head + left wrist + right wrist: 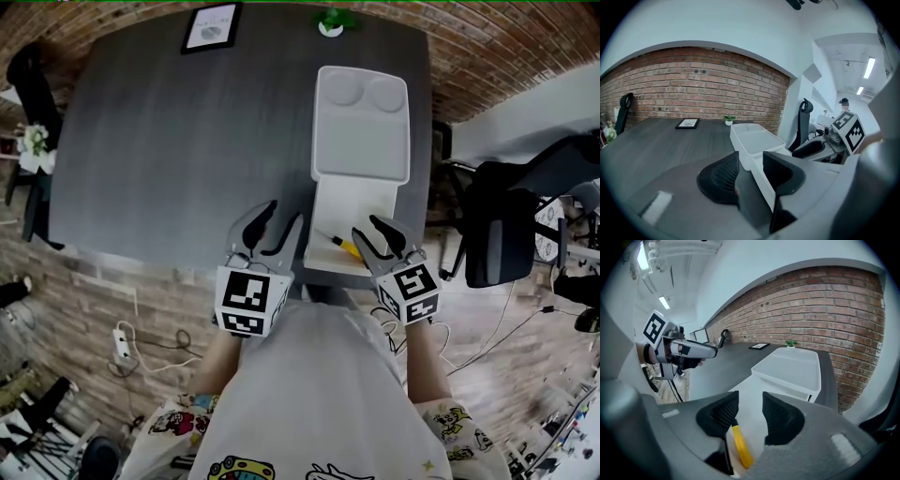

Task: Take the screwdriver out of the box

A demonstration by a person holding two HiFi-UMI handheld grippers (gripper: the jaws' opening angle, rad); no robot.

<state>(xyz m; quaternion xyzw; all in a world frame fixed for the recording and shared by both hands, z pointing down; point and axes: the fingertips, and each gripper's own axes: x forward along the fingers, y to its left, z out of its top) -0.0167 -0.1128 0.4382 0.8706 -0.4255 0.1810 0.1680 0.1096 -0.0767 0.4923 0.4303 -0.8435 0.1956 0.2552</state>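
Observation:
A white box (349, 208) stands open at the table's near edge, its lid (361, 127) laid back flat behind it. In the box's near part lies the yellow-handled screwdriver (344, 246). My left gripper (278, 223) hovers open just left of the box, with the box wall (757, 161) showing through the gap and nothing between its fingers. My right gripper (372, 232) is open over the box's near right corner. In the right gripper view the yellow handle (740, 448) lies below the open jaws (751, 397), close to the left finger (723, 413), with no pad pressing on it.
The dark grey table (187, 150) carries a framed picture (212, 25) and a small potted plant (330, 21) at its far edge. A black office chair (502, 225) stands to the right. A power strip (122, 342) lies on the floor at the left.

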